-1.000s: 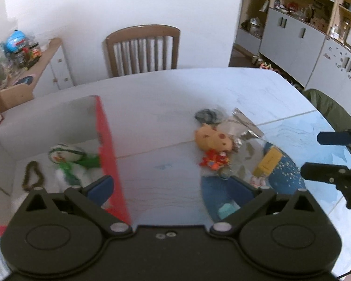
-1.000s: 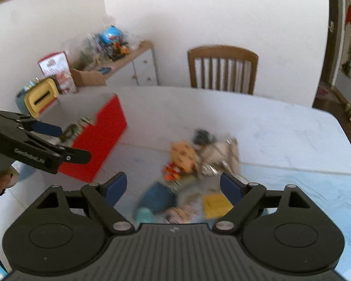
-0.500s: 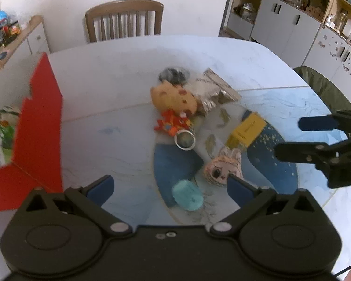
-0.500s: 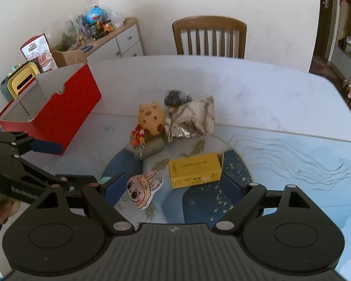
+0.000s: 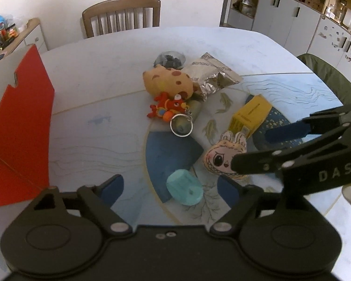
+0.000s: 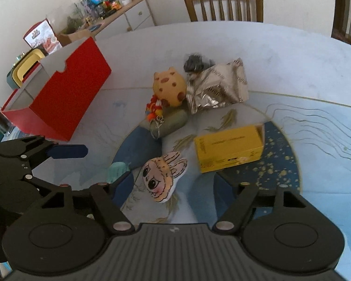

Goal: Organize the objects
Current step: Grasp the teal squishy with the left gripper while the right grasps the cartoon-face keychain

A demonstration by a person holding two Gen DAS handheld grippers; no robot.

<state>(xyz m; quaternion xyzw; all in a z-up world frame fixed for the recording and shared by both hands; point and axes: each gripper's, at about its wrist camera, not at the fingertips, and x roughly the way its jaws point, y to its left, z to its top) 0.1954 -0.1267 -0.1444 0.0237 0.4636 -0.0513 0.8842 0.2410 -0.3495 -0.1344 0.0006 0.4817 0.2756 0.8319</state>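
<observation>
— Both grippers now? The left gripper (image 5: pixel 168 185) sits lower than a second ago, jaws closing, unclenched, the teal cylinder (image 5: pixel 184 190) between them untouched. My right gripper (image 6: pixel 173 185) has dropped too, closing, not yet gripping; the bunny-face plush (image 6: pixel 162 179) lies between its fingers.

— What changed in view?

— The red box (image 5: pixel 23 126) has slid to my left edge, and the pile looms closer.

— And around it?

— On the pale table (image 5: pixel 105 70) with its blue pattern: yellow carton (image 6: pixel 229 148), foil packet (image 6: pixel 216 89), spotted plush (image 6: pixel 168 87), red keychain (image 5: pixel 168 109). Behind stand a wooden chair (image 5: pixel 121 15) and grey cabinets (image 5: pixel 280 11).
</observation>
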